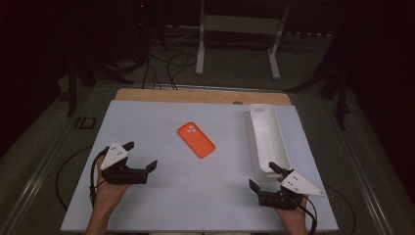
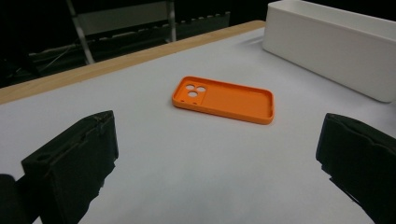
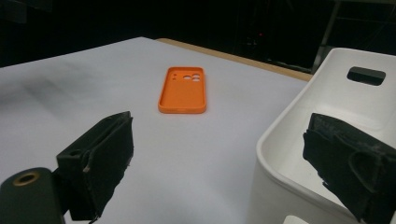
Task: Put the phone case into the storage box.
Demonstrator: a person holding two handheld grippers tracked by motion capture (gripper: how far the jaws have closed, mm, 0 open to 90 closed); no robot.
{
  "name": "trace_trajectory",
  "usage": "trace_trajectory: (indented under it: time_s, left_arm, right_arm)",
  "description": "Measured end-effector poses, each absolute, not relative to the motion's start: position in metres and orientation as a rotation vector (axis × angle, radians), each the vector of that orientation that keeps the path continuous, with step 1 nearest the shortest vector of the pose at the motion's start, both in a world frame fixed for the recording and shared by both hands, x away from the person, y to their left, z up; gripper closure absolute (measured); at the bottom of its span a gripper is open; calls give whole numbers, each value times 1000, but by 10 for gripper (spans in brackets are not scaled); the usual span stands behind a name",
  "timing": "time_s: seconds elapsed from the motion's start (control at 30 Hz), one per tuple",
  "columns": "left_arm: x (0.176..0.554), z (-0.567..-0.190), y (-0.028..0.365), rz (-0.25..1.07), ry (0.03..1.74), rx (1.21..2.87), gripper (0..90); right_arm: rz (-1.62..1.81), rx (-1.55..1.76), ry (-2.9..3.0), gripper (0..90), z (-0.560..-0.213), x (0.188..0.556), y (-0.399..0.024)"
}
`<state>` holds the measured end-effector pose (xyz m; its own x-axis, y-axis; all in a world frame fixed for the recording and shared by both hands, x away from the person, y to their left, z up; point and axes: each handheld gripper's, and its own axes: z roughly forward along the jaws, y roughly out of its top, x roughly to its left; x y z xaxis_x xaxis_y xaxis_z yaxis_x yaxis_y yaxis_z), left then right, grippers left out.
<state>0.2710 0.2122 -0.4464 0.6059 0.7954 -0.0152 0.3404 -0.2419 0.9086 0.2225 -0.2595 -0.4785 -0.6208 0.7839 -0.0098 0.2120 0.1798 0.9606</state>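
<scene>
Case: orange, flat, rounded | tray: white, oblong | left tool, right tool: both agape, empty

Dark room; white frame stand and cables on grey floor.

Orange phone case, lying flat on the white tabletop near its middle, hollow side up. A raised rim runs round the shallow inner face; round camera cut-outs sit in one corner at the end farther from the person. In the high view its long axis runs diagonally, camera end toward far left. It rests alone, well apart from both tools, left of the long white bin. Same case: left gripper view, right gripper view.
</scene>
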Motion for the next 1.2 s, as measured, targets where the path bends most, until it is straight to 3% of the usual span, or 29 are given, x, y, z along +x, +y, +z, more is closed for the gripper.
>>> trace_trajectory:
  time_s: [1.2]
  left_arm:
    - [300,-446,182,532,883,1890,0]
  right_arm:
    - [1456,969,1921,88,-478,225,-263]
